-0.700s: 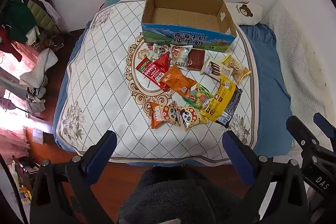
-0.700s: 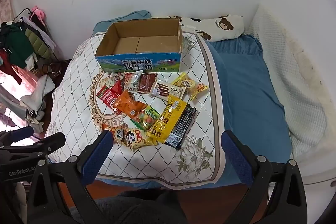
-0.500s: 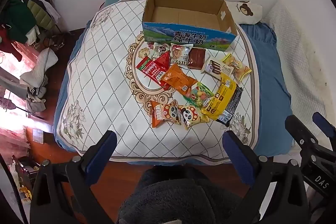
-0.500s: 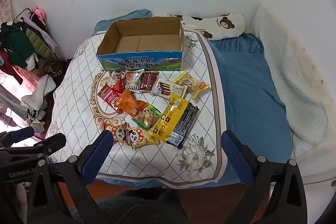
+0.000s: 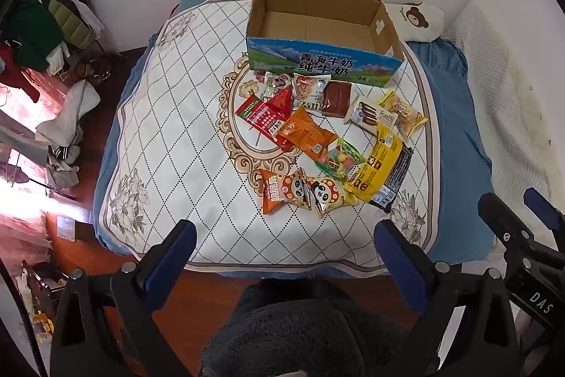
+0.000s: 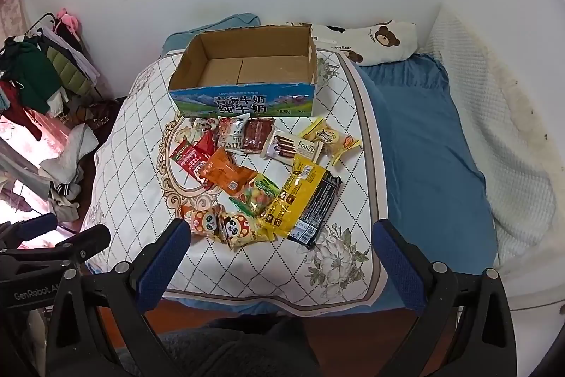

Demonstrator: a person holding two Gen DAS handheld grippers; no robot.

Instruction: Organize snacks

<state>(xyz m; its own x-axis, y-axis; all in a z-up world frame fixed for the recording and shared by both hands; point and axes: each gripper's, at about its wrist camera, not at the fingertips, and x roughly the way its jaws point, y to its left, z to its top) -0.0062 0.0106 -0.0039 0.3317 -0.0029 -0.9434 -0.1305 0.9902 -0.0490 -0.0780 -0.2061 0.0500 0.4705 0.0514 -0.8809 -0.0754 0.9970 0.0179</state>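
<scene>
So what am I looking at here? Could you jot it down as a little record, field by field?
Setting: bed with a quilted cover
Box: cardboard box, open on top, empty inside
Snacks: pile of packets lying on the cover just in front of the box, none inside
Nearest packets: two panda packets
Biggest packet: yellow bag lying over a black packet
Left tool: open, holding nothing
Right tool: open, holding nothing
Progress: sorting not yet begun

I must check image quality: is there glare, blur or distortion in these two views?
Left wrist view: blown-out glare at the left edge, fisheye bending, snacks sharp. Right wrist view: same bending, milder glare at its left edge, box print readable, no blur.
</scene>
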